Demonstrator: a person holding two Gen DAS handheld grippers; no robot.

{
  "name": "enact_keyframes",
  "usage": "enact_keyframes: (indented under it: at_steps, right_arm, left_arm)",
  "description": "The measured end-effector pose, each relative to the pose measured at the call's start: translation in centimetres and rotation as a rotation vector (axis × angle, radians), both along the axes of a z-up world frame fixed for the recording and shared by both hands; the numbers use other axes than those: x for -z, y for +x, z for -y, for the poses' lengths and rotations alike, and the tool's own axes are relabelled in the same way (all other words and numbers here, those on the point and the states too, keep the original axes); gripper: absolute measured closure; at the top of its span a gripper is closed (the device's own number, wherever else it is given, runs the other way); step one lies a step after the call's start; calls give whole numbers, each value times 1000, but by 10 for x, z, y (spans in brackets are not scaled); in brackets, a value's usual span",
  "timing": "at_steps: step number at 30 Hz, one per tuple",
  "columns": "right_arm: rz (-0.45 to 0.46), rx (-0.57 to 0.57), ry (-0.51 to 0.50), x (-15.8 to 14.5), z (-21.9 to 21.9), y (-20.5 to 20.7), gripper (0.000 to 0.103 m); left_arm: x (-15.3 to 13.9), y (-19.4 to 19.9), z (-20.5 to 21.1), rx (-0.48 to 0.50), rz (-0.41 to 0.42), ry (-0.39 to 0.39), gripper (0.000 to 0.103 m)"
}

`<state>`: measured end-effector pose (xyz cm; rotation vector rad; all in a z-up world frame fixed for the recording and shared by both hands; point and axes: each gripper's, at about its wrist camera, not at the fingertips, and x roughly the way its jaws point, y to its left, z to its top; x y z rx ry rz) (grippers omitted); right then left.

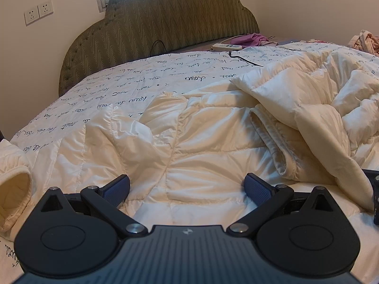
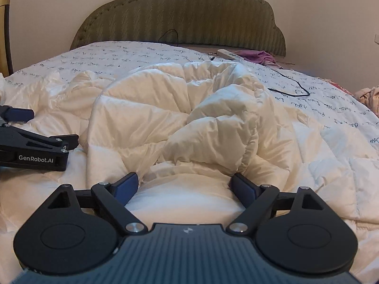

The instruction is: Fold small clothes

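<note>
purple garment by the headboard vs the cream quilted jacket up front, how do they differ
Colour: the purple garment is purple, the cream quilted jacket off-white.
Build: the jacket is puffy with stitched panels; the purple garment looks thin and limp.
Place: the jacket lies spread and bunched just beyond the right gripper and left gripper, both with jaws open; the purple garment sits far back beside a white power strip.
Both lie unfolded on the bed.

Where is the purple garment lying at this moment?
The purple garment lies at the far right of the bed, against the foot of the green headboard, beside the white power strip; both views show it.
</note>
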<state>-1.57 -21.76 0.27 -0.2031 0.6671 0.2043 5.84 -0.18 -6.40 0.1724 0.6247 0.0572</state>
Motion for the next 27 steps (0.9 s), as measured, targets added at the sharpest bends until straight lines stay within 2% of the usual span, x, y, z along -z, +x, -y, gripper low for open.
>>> enact_keyframes:
  at_steps: [4,9,13,21,22,24,27]
  right_arm:
    - [2,3,14,0,2,1,13]
    - [8,0,9,1,4,0,13]
    - [3,4,13,-2,4,1,13]
    - [38,25,32,-24,2,-7,13]
    - [50,28,36,-26,2,-10,13]
    - [68,24,43,-30,2,-14,11]
    - [60,24,43,-25,3,-13,10]
  left_arm:
    - [-2,-2,1,-5,1,11,0]
    - [-14,-27,5,-2,57,93,0]
    - [-30,-48,-11,22,94,85,0]
    - [-60,-67,-86,-149,152,144,0]
    - [-63,-70,-97,-166,147,129,0]
    - [-69,-74,-128,-204,115,37,0]
    - [-73,-84,-177,-261,75,-191,0]
